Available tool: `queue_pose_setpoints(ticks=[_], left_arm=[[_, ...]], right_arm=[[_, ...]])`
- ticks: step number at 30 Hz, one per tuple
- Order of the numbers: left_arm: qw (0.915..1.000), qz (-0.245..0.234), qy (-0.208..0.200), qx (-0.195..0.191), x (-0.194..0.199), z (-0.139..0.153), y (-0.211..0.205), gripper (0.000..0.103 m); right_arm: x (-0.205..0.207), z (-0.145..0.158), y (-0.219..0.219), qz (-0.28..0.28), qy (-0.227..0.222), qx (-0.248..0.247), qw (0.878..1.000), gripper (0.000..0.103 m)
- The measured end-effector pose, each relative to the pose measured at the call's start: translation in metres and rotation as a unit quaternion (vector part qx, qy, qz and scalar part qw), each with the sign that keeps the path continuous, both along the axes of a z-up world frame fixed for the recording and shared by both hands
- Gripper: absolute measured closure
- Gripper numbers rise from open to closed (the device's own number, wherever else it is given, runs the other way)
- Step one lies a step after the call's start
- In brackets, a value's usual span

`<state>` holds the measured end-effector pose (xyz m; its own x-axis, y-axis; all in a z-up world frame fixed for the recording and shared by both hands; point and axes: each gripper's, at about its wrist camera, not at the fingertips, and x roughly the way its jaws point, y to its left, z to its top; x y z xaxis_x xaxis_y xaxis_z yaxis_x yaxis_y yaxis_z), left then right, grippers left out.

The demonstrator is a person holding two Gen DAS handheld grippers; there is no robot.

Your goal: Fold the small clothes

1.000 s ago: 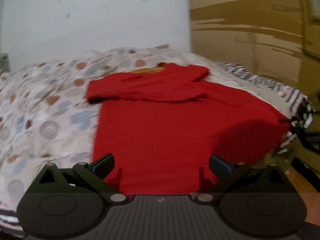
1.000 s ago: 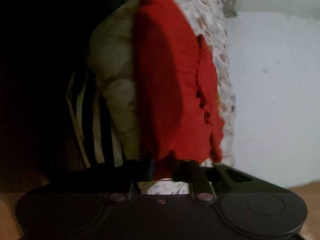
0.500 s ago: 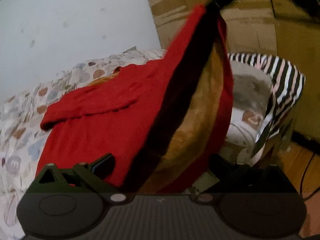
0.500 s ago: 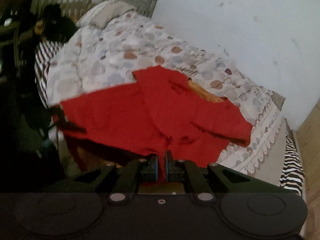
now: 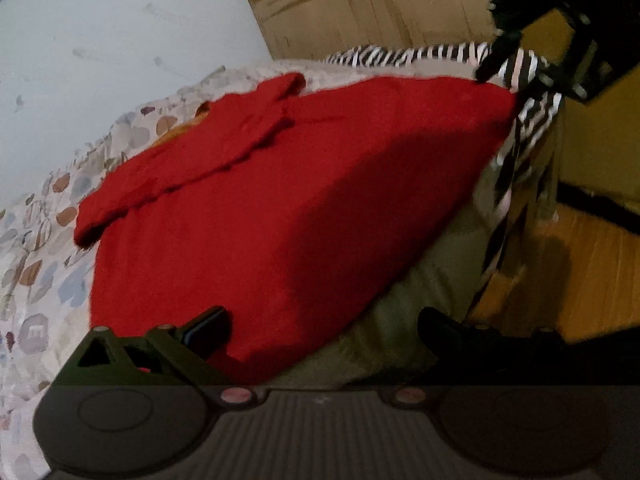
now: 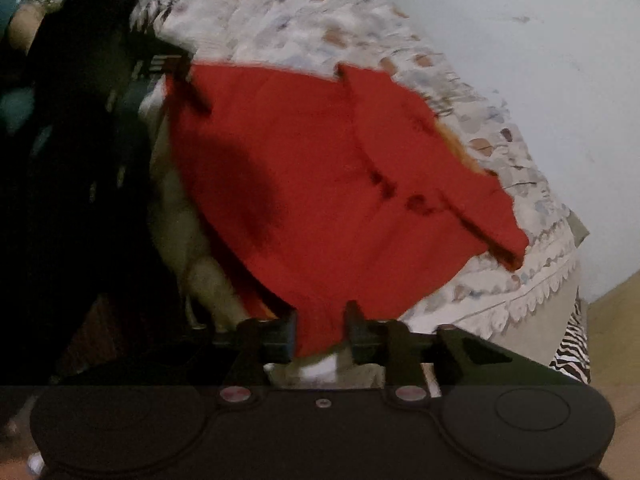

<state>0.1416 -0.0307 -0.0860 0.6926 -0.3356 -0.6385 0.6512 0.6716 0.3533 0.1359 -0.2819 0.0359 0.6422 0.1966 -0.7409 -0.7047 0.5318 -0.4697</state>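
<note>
1. Since half a second ago, the lifted hem is lowered back; the red garment [image 5: 280, 200] is spread flat on the bed [image 5: 36, 280].
2. The right gripper [image 6: 320, 330] is parted a little around a corner at 6 o'clock; the left gripper [image 5: 320, 324] is wide apart, holding nothing.
3. Smoothing seems finished; next, the hem must be grasped and folded toward 12 o'clock.

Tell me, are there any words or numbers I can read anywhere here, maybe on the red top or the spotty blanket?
None can be read.
Red top: plain, no print or label showing.
Spotty blanket: only blurry blobs and shapes; one might be a letter, too blurred to tell.
Stripy cloth: just stripes.
Left claw and right claw: no markings legible.
</note>
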Motion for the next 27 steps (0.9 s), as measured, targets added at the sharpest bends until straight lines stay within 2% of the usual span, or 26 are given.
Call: queue_pose_setpoints(ticks=[2,3,4,7,9,11,13,14,17,18,19,20,23,25,27], left_arm=[[1.0,0.003,0.003,0.009,0.0,0.001,0.008,0.001],[0.9999,0.005,0.003,0.013,0.0,0.002,0.011,0.001],[0.9998,0.008,0.002,0.016,0.0,0.003,0.014,0.001],[0.9997,0.022,0.008,0.012,0.004,0.006,0.019,0.001],[0.9993,0.03,0.019,-0.005,0.007,0.01,0.023,0.001],[0.9989,0.035,0.025,-0.021,0.012,0.014,0.025,0.001],[0.9986,0.034,0.024,-0.033,0.012,0.017,0.026,0.001],[0.9985,0.032,0.022,-0.037,0.009,0.018,0.026,0.001],[0.9986,0.019,0.013,-0.047,0.004,0.02,0.022,0.0],[0.9987,0.013,0.008,-0.05,0.002,0.021,0.019,0.0],[0.9986,0.007,0.002,-0.052,0.0,0.021,0.016,0.0],[0.9985,-0.002,-0.006,-0.055,-0.002,0.021,0.012,0.0],[0.9978,-0.026,-0.025,-0.056,-0.008,0.019,-0.007,0.0],[0.9975,-0.036,-0.041,-0.046,-0.01,0.015,-0.023,0.0],[0.9972,-0.028,-0.064,-0.028,-0.01,0.009,-0.04,0.0]], right_arm=[[-0.012,-0.021,-0.002,0.024,-0.012,-0.038,0.999,0.056],[-0.018,-0.031,-0.001,0.039,-0.025,-0.061,0.997,0.042],[-0.025,-0.042,-0.001,0.06,-0.045,-0.09,0.993,0.035],[-0.043,-0.074,0.003,0.121,-0.112,-0.183,0.969,0.034],[-0.048,-0.096,0.004,0.153,-0.165,-0.243,0.943,0.036],[-0.048,-0.116,0.005,0.176,-0.211,-0.296,0.915,0.044],[-0.046,-0.122,0.004,0.192,-0.215,-0.313,0.905,0.053],[-0.046,-0.122,0.004,0.195,-0.209,-0.313,0.905,0.057],[-0.048,-0.112,0.002,0.197,-0.19,-0.297,0.915,0.081],[-0.047,-0.104,0.002,0.189,-0.19,-0.282,0.921,0.093],[-0.046,-0.094,0.003,0.178,-0.188,-0.265,0.929,0.094],[-0.042,-0.08,0.004,0.162,-0.175,-0.237,0.942,0.095],[-0.024,-0.035,0.012,0.089,-0.111,-0.13,0.981,0.096],[-0.007,-0.005,0.019,0.044,-0.075,-0.055,0.995,0.096],[0.012,0.026,0.019,-0.005,-0.044,0.022,0.999,0.097]])
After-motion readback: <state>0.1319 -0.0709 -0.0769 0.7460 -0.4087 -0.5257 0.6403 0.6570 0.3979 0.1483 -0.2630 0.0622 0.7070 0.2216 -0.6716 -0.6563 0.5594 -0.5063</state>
